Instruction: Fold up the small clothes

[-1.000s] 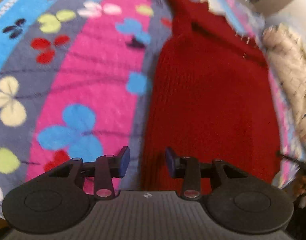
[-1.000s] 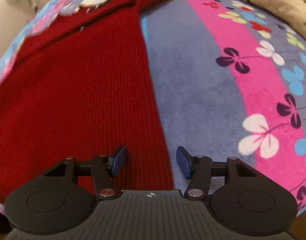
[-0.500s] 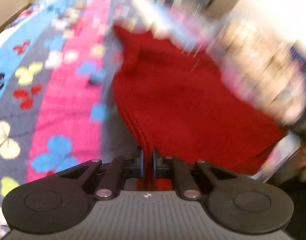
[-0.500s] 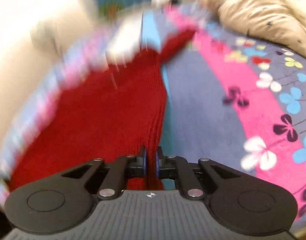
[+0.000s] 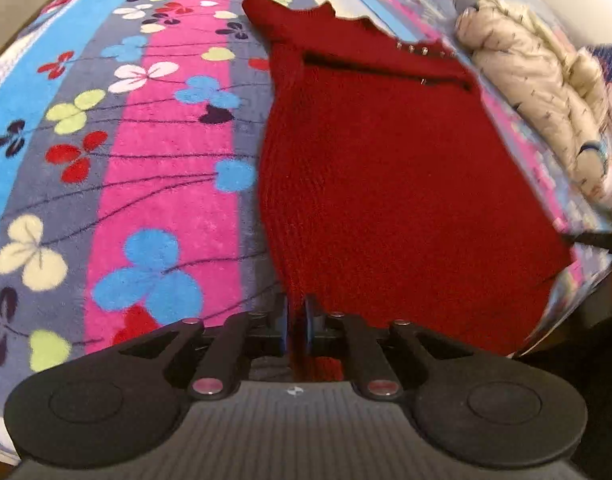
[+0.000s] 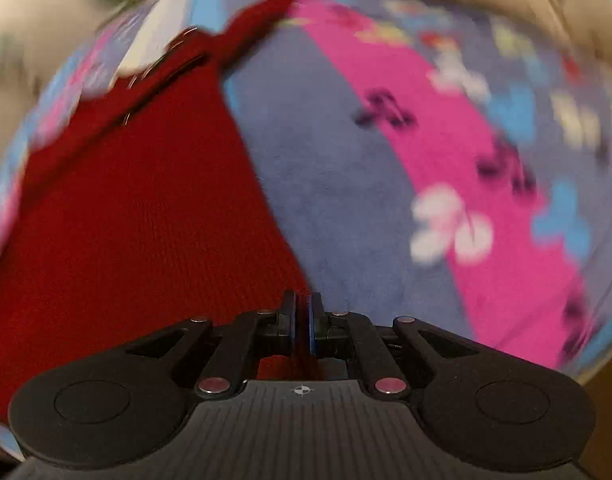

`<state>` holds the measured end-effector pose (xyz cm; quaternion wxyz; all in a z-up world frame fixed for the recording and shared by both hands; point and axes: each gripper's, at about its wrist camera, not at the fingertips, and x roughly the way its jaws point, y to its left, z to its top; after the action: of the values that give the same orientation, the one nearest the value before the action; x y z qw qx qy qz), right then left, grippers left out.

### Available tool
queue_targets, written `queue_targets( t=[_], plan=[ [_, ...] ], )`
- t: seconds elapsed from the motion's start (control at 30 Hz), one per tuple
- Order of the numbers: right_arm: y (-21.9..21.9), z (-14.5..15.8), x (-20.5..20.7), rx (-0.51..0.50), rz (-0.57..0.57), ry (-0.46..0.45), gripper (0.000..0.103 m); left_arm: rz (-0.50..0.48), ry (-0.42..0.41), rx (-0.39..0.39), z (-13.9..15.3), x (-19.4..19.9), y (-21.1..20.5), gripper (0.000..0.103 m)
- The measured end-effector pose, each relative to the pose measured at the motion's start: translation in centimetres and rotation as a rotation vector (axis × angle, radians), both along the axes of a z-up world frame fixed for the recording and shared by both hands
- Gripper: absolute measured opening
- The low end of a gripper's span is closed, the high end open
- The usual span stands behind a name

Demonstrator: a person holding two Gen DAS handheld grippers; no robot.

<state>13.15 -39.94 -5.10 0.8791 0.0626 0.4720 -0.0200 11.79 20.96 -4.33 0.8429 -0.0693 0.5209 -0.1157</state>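
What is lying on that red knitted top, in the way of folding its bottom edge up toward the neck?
Nothing visible: the red knitted top is bare up to its neckline. Both tools, left and right, already pinch its near edge. The cream padded jacket lies off to one side.

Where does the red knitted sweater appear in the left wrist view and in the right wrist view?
Left wrist: red knitted sweater fills centre and right, hem at the bottom.
Right wrist: sweater fills the left half, blurred.
Shared landmark: the pink stripe of the flowered blanket beside the sweater.

Red knit sweater [image 5: 385, 168] lies spread flat on the bed, collar toward 12 o'clock, near hem corners lifted.
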Motion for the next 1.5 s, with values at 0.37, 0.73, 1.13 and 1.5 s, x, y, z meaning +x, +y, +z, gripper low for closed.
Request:
queue_targets(
  t=[0.37,0.73,1.13,1.5],
  plan=[
    [4.4,-3.1,2.6,-0.104,0.227,0.156,0.042,-0.104,0.074,0.172,-2.8,1.8,-4.4,0.020],
    [6.9,4.7,8.7,-0.060,0.102,-0.139,0.054,0.043,-0.337,0.321,1.8,2.9,-5.6,0.051],
    [9.1,4.9,17.9,0.153,0.061,-0.109,0.060,0.116,-0.445,0.398,4.0,10.8,-11.9,0.056],
    [6.3,4.0,20.3,0.034,0.071,-0.063,0.063,0.205,-0.404,0.400,2.1,25.9,-25.7,0.056]
  ],
)
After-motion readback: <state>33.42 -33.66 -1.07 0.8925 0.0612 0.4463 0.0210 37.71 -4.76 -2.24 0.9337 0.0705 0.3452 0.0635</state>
